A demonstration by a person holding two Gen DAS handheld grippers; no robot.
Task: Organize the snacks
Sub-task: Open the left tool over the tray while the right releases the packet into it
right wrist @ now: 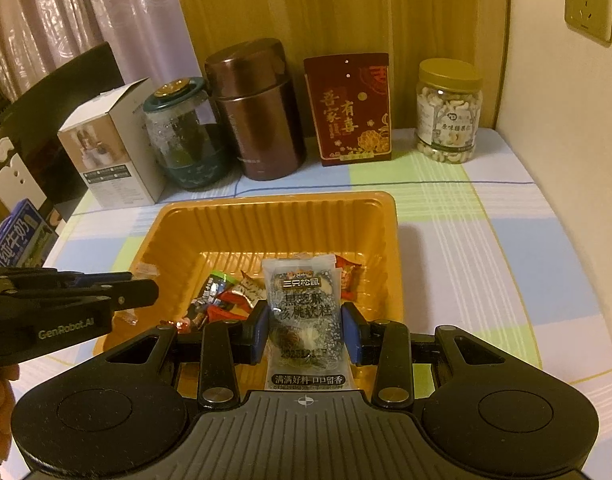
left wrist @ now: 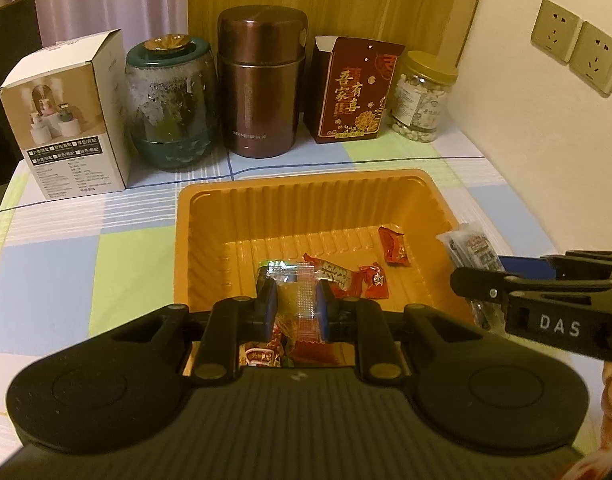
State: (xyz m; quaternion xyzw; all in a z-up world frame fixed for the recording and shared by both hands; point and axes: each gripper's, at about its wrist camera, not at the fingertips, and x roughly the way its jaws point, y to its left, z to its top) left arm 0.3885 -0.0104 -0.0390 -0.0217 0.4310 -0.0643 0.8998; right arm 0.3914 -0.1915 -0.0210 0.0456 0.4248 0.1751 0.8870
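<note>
**Both grippers loaded over the orange tray**

My left gripper is pinched nearly shut on a small clear-wrapped snack, its blue pads pressing the wrapper from both sides. I hold it above the near edge of the orange tray, which sits on the checked tablecloth.

My right gripper is clamped on a grey sesame-walnut cake packet, jaws set narrow around its width; the packet stands upright between the pads, over the tray's near side. From the left wrist view that same packet pokes out past the tray's right rim.

Inside the tray lie several red-wrapped candies, loose on the ribbed floor, some close to my left fingers and one apart toward the right wall.

Along the back of the table stand a white box, a green-lidded glass jar, a brown metal canister, a red carton and a jar of cashews.
</note>
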